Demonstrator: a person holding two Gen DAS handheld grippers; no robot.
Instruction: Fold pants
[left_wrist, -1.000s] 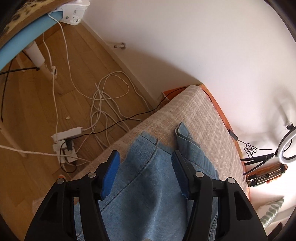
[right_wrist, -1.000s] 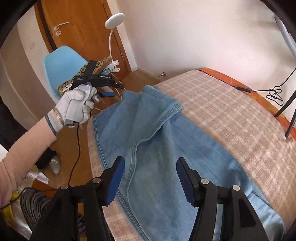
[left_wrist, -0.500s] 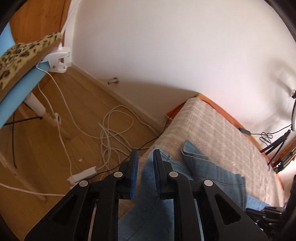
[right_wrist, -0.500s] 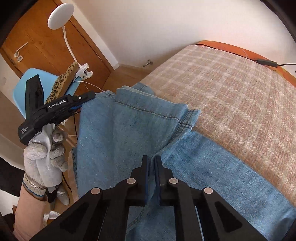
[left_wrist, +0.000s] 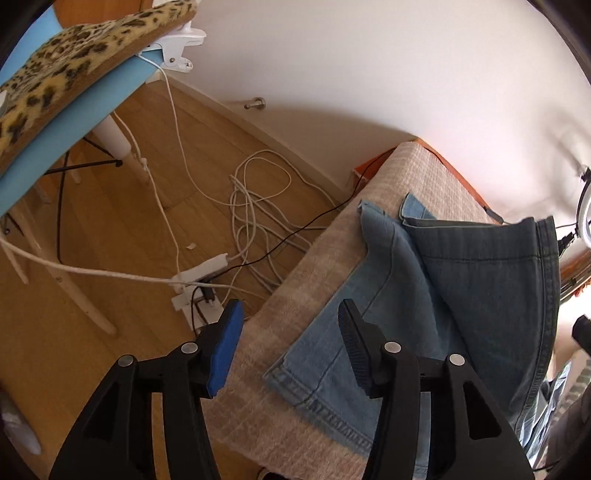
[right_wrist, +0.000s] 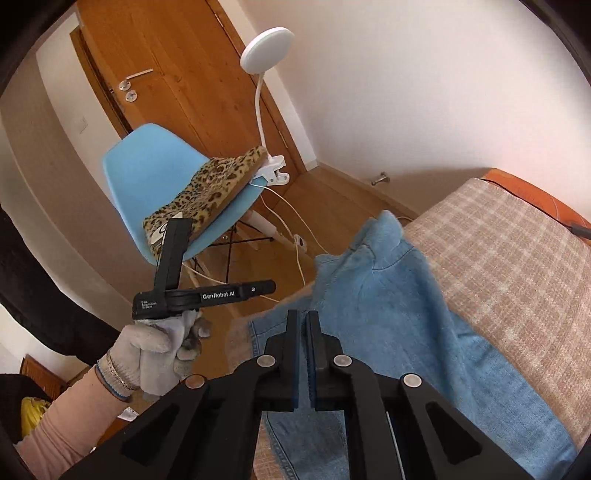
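Observation:
Blue denim pants (left_wrist: 461, 288) lie on a checked beige bed cover (left_wrist: 303, 295), with a hem near the bed's edge and one part lifted up at the right. My left gripper (left_wrist: 288, 347) is open and empty, just above the bed edge beside the hem. In the right wrist view the pants (right_wrist: 399, 295) rise toward the camera. My right gripper (right_wrist: 303, 354) is shut on a fold of the denim and holds it raised. The left gripper (right_wrist: 207, 293) shows there in a gloved hand, off the bed's edge.
A blue chair (right_wrist: 147, 177) with a leopard cushion (right_wrist: 210, 192) and a clip-on white lamp (right_wrist: 267, 48) stands by the wooden door (right_wrist: 177, 74). White and black cables (left_wrist: 251, 221) and a power strip (left_wrist: 199, 273) lie on the wooden floor. A ring light (left_wrist: 583, 206) stands at the right.
My left gripper let go of the denim, opened and drew back to the bed's edge. My right gripper stayed shut on the pants and lifted them higher.

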